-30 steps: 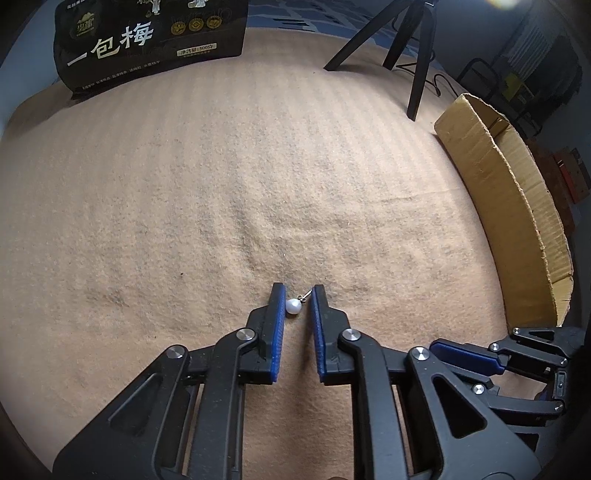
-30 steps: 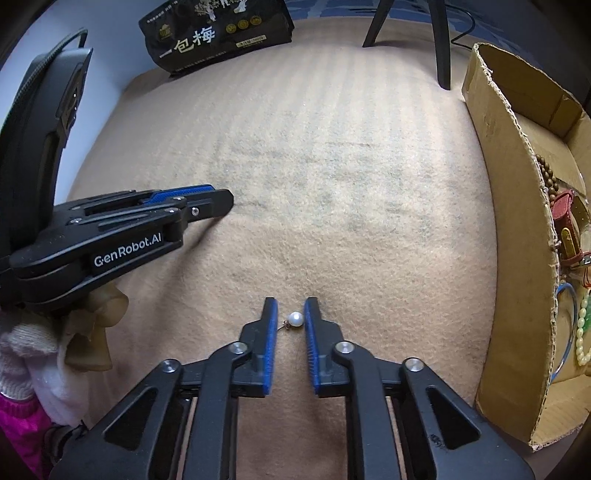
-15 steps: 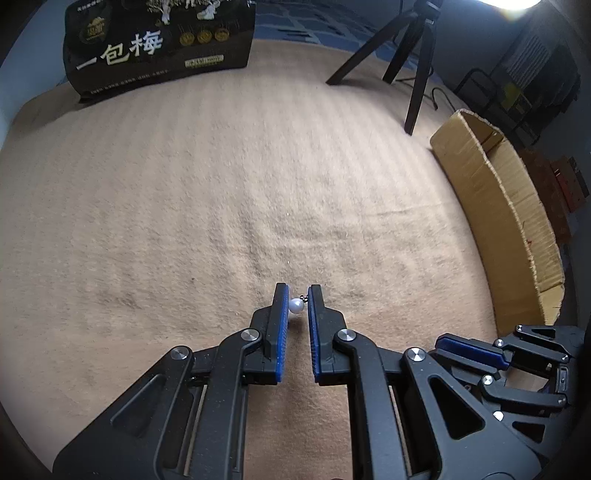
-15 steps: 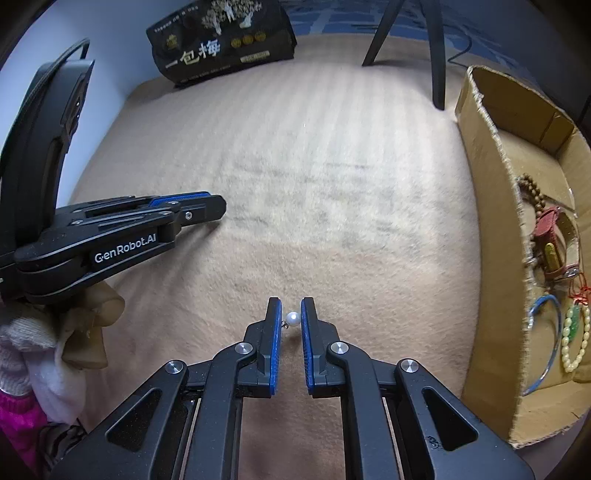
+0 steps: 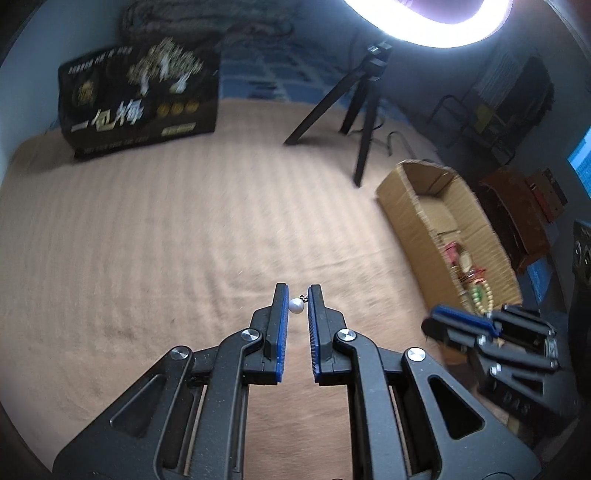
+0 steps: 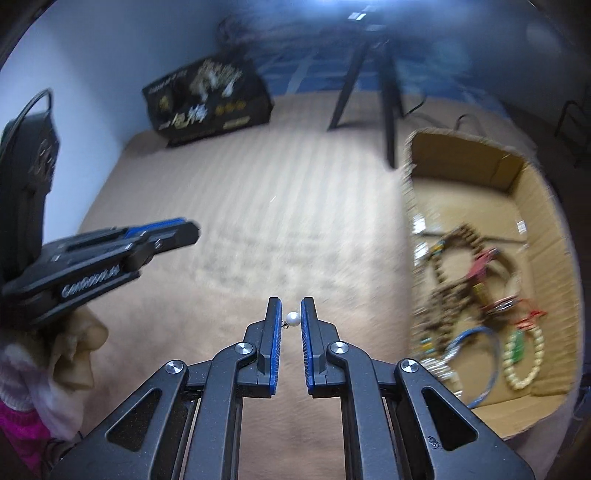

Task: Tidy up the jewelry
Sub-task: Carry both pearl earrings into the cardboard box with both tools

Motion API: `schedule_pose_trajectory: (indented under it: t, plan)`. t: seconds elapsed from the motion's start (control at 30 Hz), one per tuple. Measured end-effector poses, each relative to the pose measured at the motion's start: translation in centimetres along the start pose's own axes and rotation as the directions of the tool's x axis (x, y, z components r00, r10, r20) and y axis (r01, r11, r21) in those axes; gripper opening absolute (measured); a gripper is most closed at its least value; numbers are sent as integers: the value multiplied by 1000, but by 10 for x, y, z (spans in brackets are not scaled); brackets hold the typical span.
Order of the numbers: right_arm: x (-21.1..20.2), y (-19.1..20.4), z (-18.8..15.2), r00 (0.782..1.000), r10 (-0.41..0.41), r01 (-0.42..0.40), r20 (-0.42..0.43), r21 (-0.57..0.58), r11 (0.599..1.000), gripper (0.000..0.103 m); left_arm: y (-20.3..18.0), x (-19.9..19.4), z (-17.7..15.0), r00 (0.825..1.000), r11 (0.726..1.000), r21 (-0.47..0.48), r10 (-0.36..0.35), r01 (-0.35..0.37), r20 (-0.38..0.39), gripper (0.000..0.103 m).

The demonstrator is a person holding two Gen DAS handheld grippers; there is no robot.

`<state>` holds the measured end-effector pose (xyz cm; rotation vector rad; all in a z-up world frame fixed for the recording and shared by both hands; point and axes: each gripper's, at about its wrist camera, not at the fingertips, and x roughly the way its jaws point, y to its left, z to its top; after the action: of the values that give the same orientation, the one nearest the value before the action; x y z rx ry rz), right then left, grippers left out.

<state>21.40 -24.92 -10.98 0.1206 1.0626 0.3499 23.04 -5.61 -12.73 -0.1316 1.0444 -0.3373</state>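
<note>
My left gripper (image 5: 296, 295) is shut on a small white pearl earring (image 5: 295, 305), held between the blue pads above the tan carpet. My right gripper (image 6: 291, 309) is shut on a second pearl earring (image 6: 293, 318) in the same way. A cardboard box (image 6: 410, 229) stands to the right; it holds several bracelets and bead strings (image 6: 458, 291). The box also shows in the left wrist view (image 5: 410, 210). Each gripper shows in the other's view: the right one (image 5: 458, 321), the left one (image 6: 162, 236).
A black printed bag (image 5: 140, 107) stands at the far edge of the carpet (image 5: 166, 229). A black tripod (image 5: 364, 96) stands behind the box under a ring light (image 5: 424, 22). Dark furniture (image 5: 517, 206) lies beyond the box.
Both grippers have lifted off the carpet with their pearl earrings and tilted up, so the box's inside and the far wall now show. Both views are blurred by motion.
</note>
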Motion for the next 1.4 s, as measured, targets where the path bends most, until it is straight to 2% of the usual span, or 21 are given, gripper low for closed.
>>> schedule_pose_trajectory:
  t: [0.33, 0.53, 0.77, 1.4]
  plan:
    - [-34, -52, 9, 990, -78, 64, 115, 119, 991, 9, -54, -14, 13, 996, 996, 77, -54, 49, 67, 9]
    - [-44, -83, 10, 981, -120, 92, 152, 180, 979, 9, -86, -15, 13, 992, 989, 121, -93, 82, 81, 9]
    - [-44, -112, 12, 974, -169, 134, 150, 217, 967, 9, -116, -9, 11, 989, 982, 157, -122, 108, 81, 9]
    - [-29, -140, 17, 975, -184, 147, 126, 252, 957, 9, -159, 24, 10, 984, 969, 187, -173, 162, 48, 9]
